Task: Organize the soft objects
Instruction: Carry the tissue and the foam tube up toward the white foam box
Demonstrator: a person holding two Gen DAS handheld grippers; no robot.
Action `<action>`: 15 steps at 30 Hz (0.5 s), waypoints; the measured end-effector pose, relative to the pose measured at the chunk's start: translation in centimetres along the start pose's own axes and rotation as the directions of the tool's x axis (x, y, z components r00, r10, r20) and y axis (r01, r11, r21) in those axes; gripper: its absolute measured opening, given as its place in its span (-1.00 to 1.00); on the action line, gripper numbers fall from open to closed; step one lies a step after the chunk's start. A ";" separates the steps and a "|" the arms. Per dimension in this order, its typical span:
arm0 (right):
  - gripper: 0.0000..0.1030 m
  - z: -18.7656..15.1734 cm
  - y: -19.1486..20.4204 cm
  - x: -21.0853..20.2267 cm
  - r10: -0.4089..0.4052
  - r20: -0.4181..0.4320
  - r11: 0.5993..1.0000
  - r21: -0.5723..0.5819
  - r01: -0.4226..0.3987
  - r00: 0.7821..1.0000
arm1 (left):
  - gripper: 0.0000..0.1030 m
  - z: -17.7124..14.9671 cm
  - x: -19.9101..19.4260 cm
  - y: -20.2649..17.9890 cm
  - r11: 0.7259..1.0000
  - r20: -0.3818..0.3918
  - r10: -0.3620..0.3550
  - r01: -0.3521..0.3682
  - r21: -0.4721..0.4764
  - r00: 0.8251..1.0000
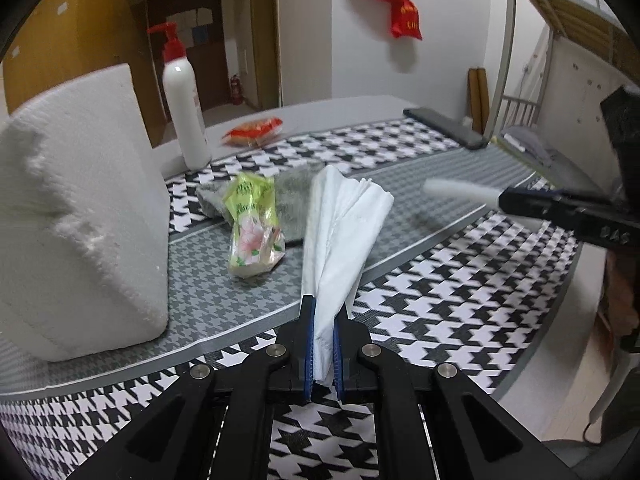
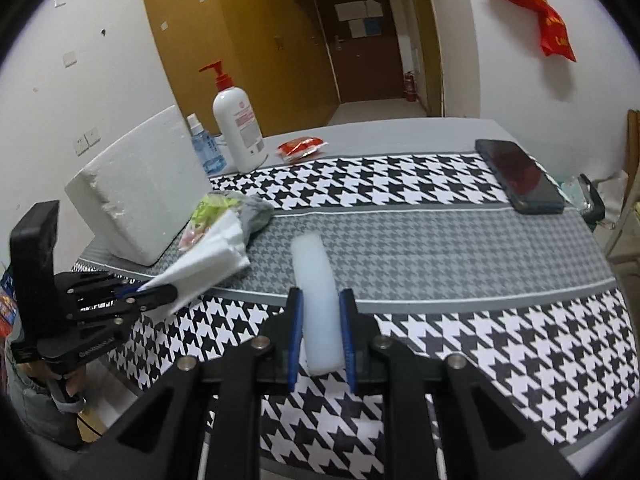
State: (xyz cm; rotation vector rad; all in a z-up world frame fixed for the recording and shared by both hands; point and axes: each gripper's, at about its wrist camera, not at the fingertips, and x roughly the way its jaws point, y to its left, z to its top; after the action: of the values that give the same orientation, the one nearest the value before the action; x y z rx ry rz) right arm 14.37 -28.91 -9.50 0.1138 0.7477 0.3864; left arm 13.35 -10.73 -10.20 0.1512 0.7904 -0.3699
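Two-gripper setup over a table w/ houndstooth cloth [image 2: 440, 236]. Left gripper [image 1: 323, 320]: blue-padded fingers narrowed onto a folded white tissue [image 1: 340, 232], pinched at its lower end; the tissue fans upward and away from the fingertips, held above the cloth. Same gripper seen from the right wrist view at lower left [image 2: 160, 294], tissue [image 2: 208, 260] projecting toward the table centre. Right gripper [image 2: 320, 320]: fingers closed on a white foam strip [image 2: 316, 300], strip standing roughly upright btwn the pads and extending beyond the tips; in the left wrist view this gripper [image 1: 504, 200] enters from the right w/ the strip [image 1: 456, 190] pointing left, blurred. Behind the tissue, on the grey band of the cloth: a green-yellow tissue pack [image 1: 254, 226] lying against a grey cloth rag [image 1: 292, 192]. Left of these, a white styrofoam block [image 1: 80, 208]. Far side: white pump bottle w/ red top [image 2: 238, 128], small blue spray bottle [image 2: 204, 146] just beside it, red snack packet [image 2: 302, 147], dark phone [image 2: 520, 176] at the right edge. Red bag [image 2: 532, 4] hangs on the wall.
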 end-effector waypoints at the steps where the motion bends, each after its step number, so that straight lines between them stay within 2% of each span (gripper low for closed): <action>1: -0.58 0.0 0.0 -0.1 -0.003 0.002 1.000 0.002 0.003 1.000 | -0.84 0.1 -0.4 0.1 1.000 0.010 -0.005 0.005 -0.005 1.000; 5: -0.58 -0.1 0.4 -0.6 -0.005 0.023 1.000 0.016 0.004 1.000 | -0.84 0.1 -2.4 0.5 0.999 0.054 -0.021 0.023 -0.034 0.998; 15: -0.58 -0.2 1.6 -1.7 -0.004 0.066 0.999 0.037 0.002 0.998 | -0.84 0.3 -3.9 0.7 0.997 0.094 -0.030 0.037 -0.068 0.995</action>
State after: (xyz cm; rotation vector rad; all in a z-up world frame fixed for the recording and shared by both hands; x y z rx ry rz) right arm 12.66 -28.13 -8.16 0.1591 0.6896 0.3645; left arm 11.24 -9.15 -7.20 0.0547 0.7134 -0.3779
